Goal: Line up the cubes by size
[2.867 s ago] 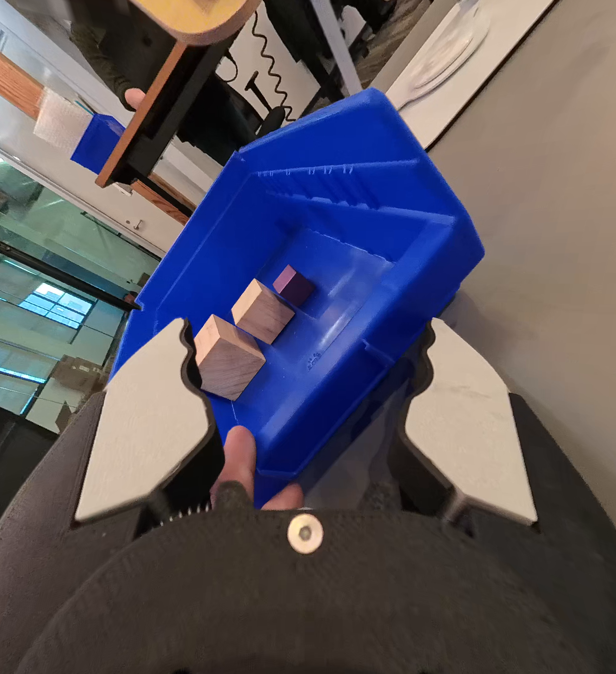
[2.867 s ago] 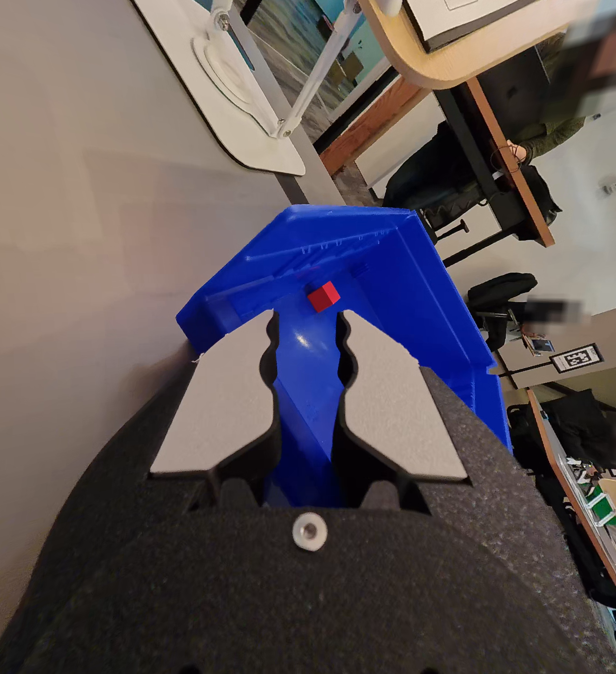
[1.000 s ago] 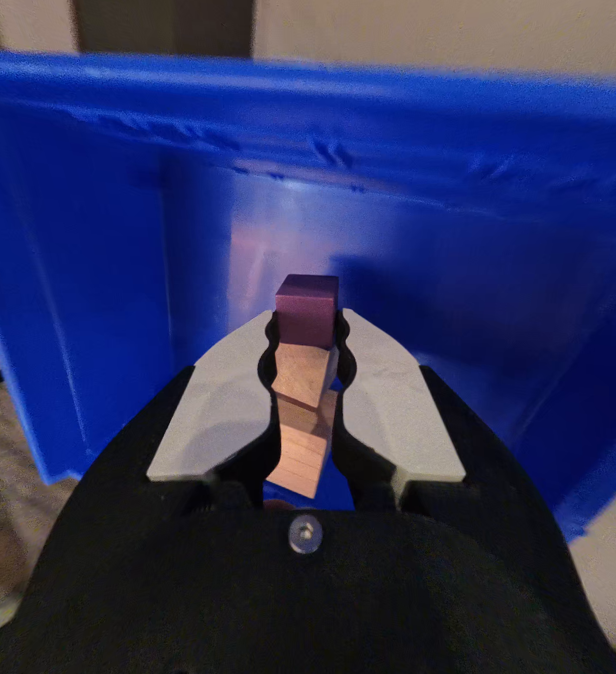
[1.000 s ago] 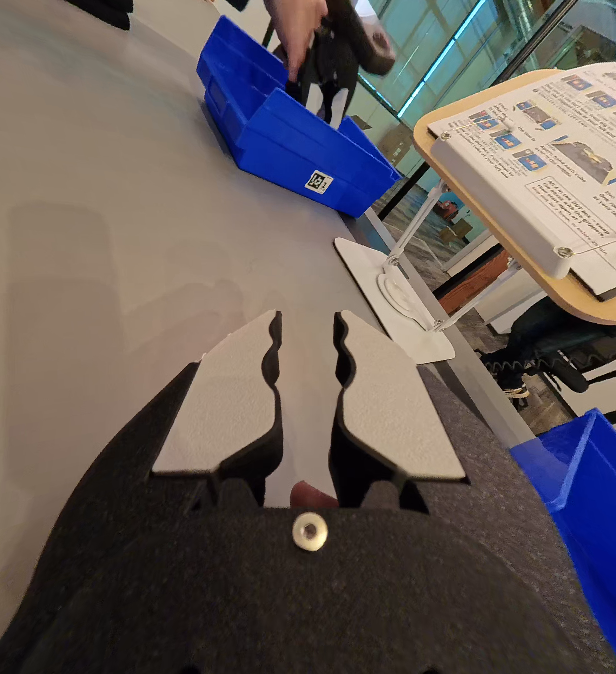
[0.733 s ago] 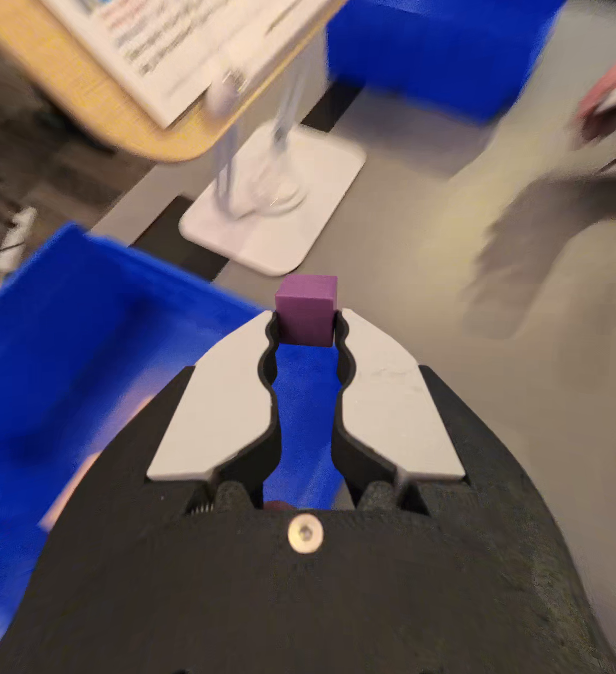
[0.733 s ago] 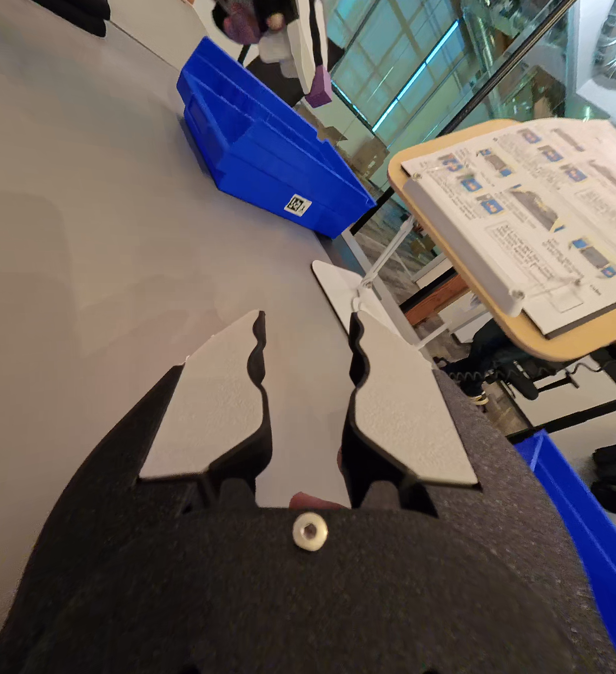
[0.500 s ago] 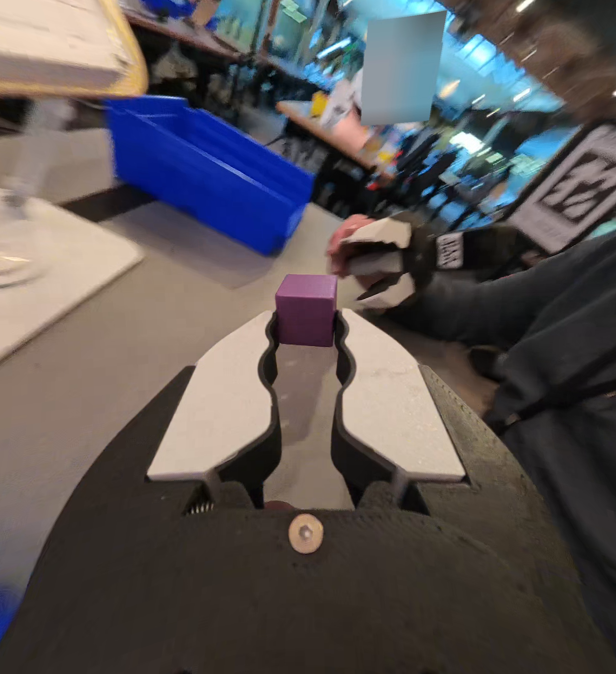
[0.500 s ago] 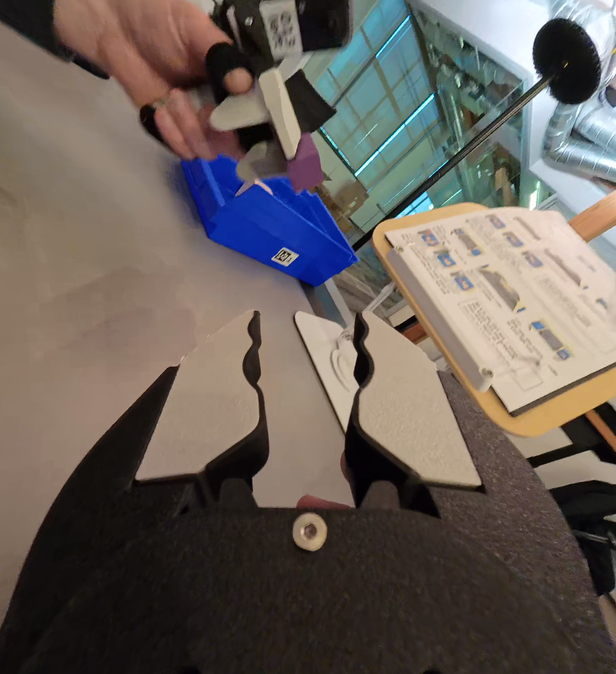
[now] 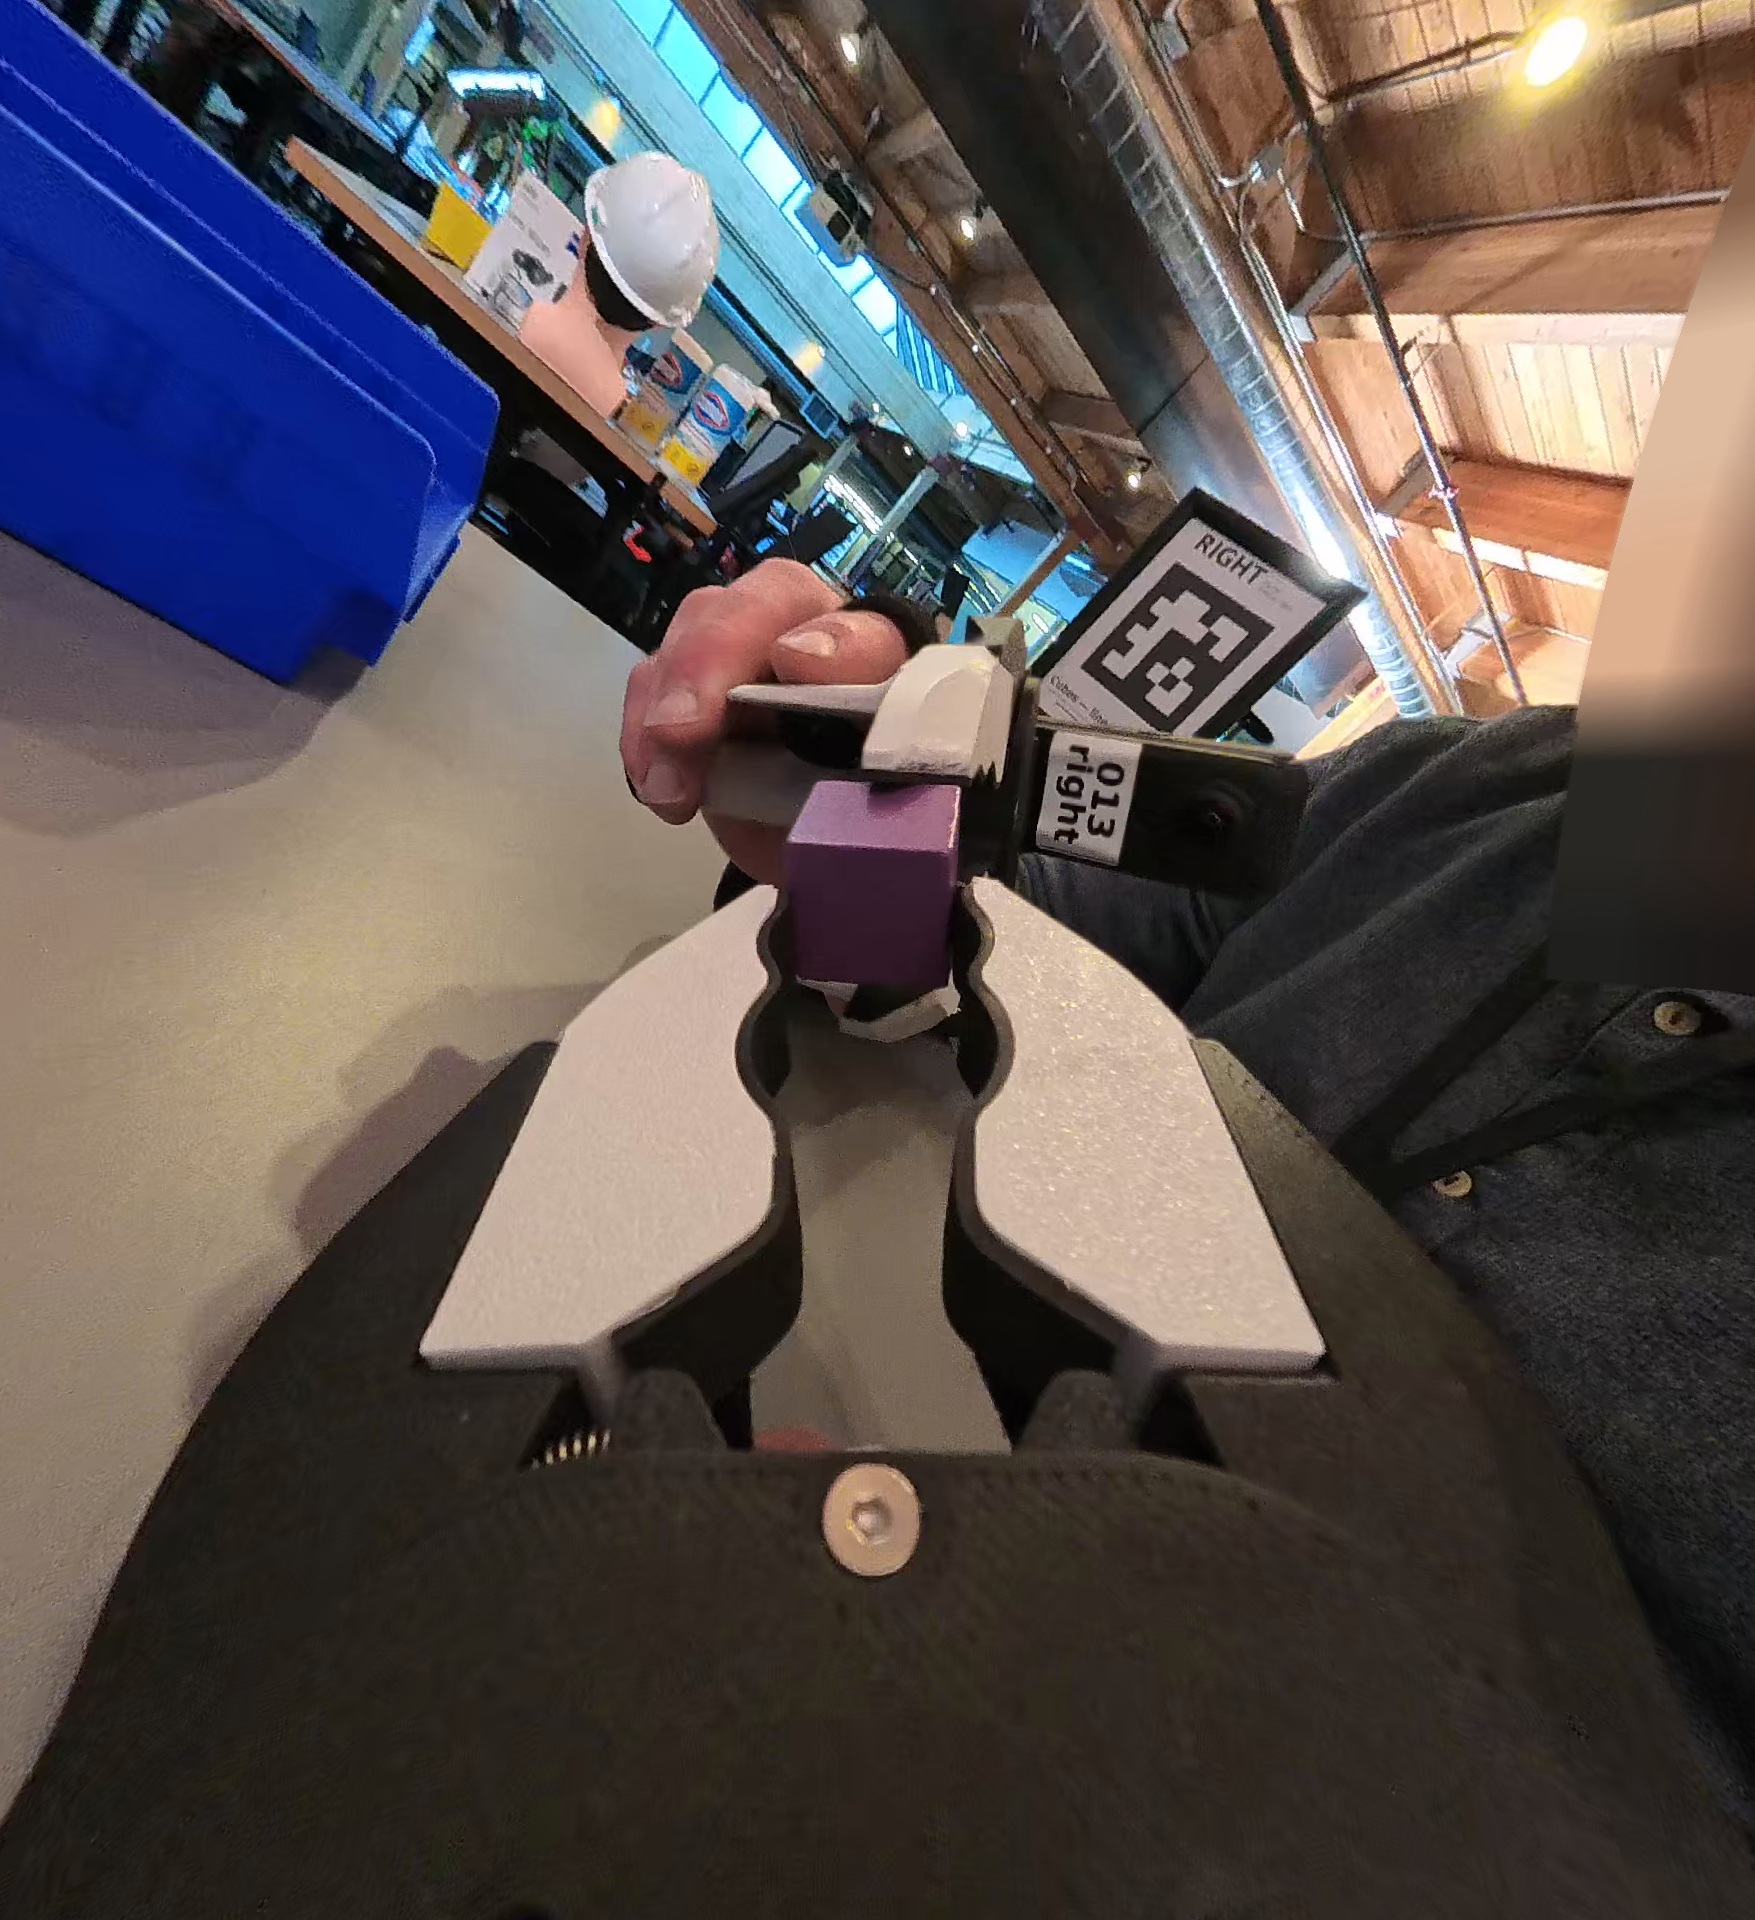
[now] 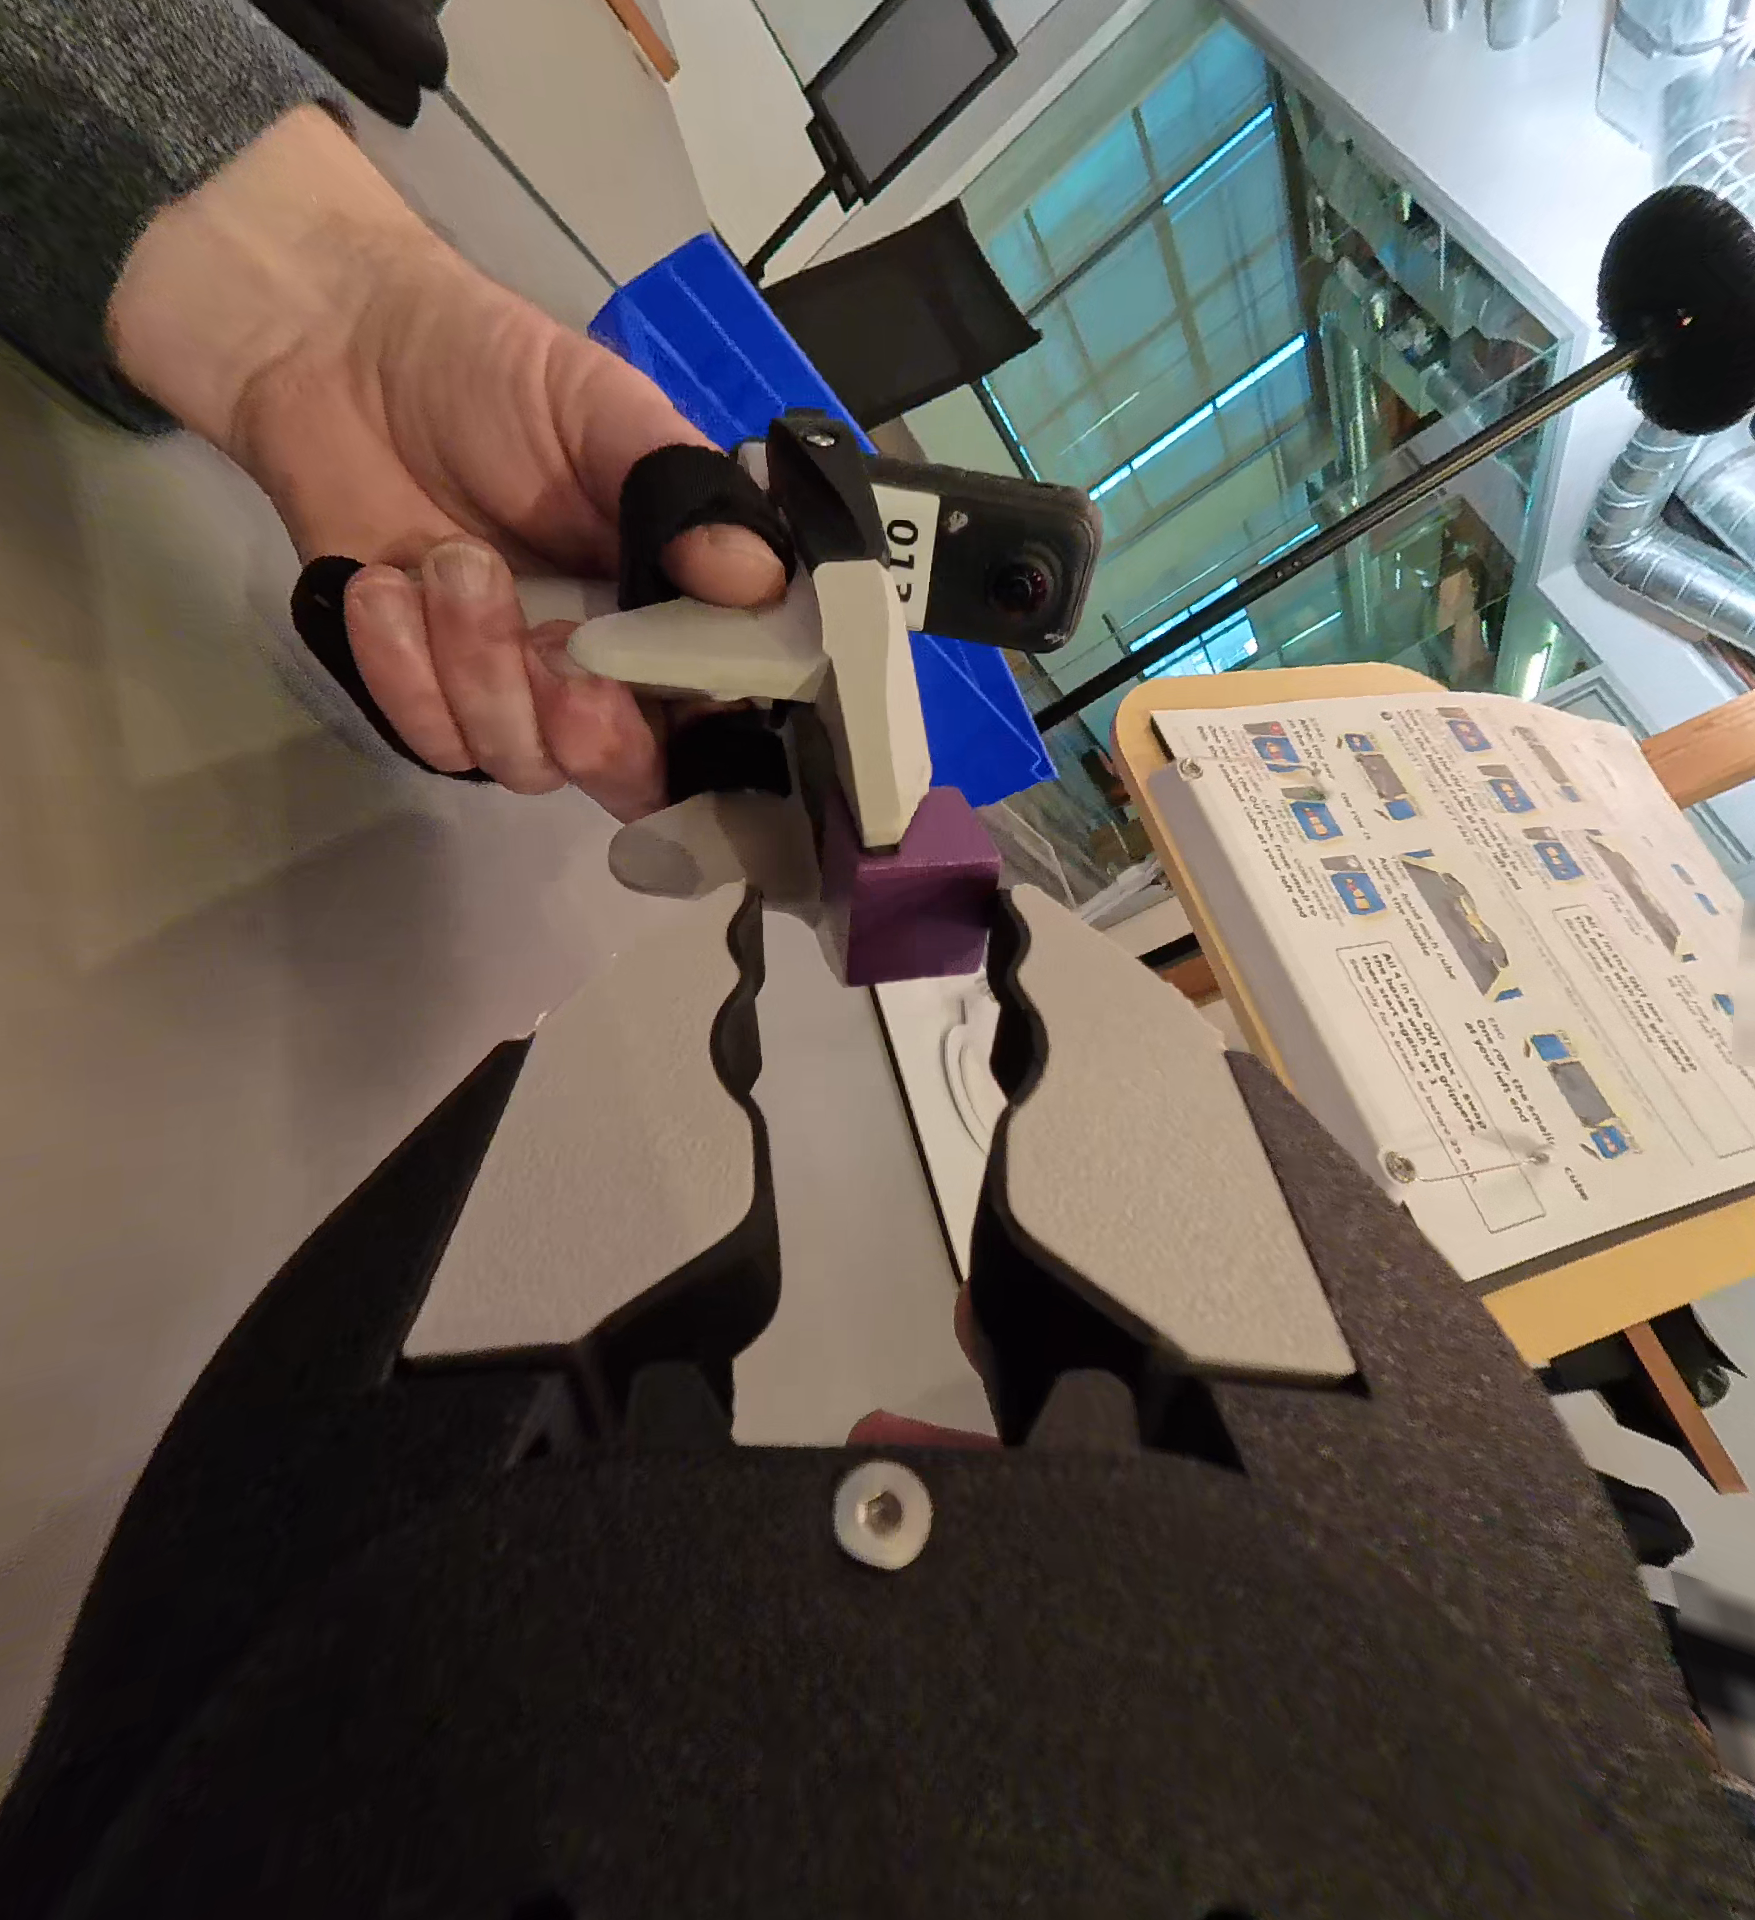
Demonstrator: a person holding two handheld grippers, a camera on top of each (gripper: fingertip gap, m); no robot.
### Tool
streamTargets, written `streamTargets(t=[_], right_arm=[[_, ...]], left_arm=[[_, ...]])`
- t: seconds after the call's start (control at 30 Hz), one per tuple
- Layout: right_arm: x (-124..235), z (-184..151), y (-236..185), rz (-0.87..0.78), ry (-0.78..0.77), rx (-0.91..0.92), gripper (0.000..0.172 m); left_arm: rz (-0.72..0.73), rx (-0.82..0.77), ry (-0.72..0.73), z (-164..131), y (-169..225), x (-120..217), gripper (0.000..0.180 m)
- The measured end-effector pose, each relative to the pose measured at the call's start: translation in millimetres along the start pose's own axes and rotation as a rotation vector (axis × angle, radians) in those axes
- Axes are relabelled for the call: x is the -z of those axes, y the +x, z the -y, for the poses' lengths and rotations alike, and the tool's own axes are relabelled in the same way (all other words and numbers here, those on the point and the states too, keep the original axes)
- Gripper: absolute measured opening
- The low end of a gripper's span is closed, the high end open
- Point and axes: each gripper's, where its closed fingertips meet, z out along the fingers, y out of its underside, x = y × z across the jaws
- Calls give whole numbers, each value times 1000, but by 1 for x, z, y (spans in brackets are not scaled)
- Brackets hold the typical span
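My left gripper is shut on a small purple cube and holds it at its fingertips above the grey table. My right gripper is open, and the same purple cube stands between its fingertips. The cube is close to the right pad, with a clear gap to the left pad. In the left wrist view the right gripper's fingers lie above and below the cube, crosswise to my left fingers. In the right wrist view a left finger presses on the cube's top.
Blue bins stand at the table's far side and show in the right wrist view too. An instruction board on a white stand base is at the right. A person's dark sleeve fills the right of the left wrist view. My left and right fingertips are right by each other.
My left gripper lifted the purple cube out of the blue bin and carried it over the table to the right gripper. The right jaws opened wider and now sit around the cube.
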Motion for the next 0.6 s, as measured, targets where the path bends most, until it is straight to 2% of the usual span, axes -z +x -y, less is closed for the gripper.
streamTargets(t=[0.3,0.4,0.47,0.6], right_arm=[[0,1,-5,26,-20,-16,29],[6,3,1,38,-8,-63,28],[19,-1,22,14,-18,-76,28],[64,-47,92,-23,-150,-98,28]], left_arm=[[-76,42,-43,-12,5,-4,28],[-82,21,14,-5,7,-4,31],[-71,8,55,1,7,1,43],[50,-97,49,-2,-10,11,26]])
